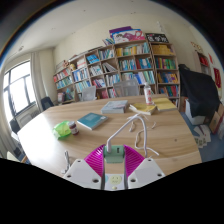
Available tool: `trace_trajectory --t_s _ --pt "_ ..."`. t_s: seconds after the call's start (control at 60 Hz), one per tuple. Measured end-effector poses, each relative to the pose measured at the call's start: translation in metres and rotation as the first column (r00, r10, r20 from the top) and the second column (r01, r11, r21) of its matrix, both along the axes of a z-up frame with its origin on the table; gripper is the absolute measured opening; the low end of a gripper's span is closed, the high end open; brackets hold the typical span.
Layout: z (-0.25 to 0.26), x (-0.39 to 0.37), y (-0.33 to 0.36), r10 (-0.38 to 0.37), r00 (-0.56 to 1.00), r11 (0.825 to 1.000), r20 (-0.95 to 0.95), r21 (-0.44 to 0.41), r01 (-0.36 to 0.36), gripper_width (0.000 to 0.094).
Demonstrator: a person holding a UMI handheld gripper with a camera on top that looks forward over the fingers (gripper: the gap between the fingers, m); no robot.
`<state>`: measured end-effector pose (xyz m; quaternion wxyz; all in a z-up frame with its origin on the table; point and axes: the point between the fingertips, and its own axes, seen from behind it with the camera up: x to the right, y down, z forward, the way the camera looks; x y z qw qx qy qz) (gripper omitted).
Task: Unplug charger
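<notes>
We see the gripper [114,160] with its fingers nearly closed on the green charger [115,152]; its white cable [130,125] runs ahead over the table [60,145].

A big wooden table [45,135] is sitting in the room. A blue book [91,120] is lying on it. Tall bookshelves [120,68] are standing behind. Light is coming through a window [20,88].

Gripper [114,168] closed on green charger [115,153]; white cable [128,128] over table [50,140]; bookshelves [125,65] beyond.
</notes>
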<state>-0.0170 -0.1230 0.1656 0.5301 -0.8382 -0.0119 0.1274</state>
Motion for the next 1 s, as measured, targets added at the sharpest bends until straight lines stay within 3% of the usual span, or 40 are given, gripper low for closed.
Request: trace_trajectory --t_s 0.117,0.233,0.383,0.483,0.683,0.85,0.917,1.0 --pt "0.039 0.055 0.005 -0.039 0.998 0.998 0.048 0.042 0.037 0.0251" --pt "0.0 0.122 -0.008 -0.091 0.988 0.994 0.127 -0.051 0.098 0.0251" --pt "-0.074 0.164 -0.038 -0.08 0.978 0.966 0.193 -0.226 0.123 0.0254" --pt "-0.105 0.165 -0.053 -0.035 0.981 0.948 0.192 -0.303 0.093 0.0262" --pt "-0.143 0.17 -0.048 -0.007 0.971 0.918 0.238 -0.384 0.101 0.0306" --pt "-0.155 0.177 -0.042 -0.07 0.972 0.895 0.223 -0.415 0.16 0.0351" --pt "-0.154 0.182 -0.038 -0.092 0.968 0.894 0.235 -0.409 0.184 0.0408" --pt "-0.15 0.188 -0.039 -0.129 0.955 0.886 0.267 -0.402 0.232 0.0627"
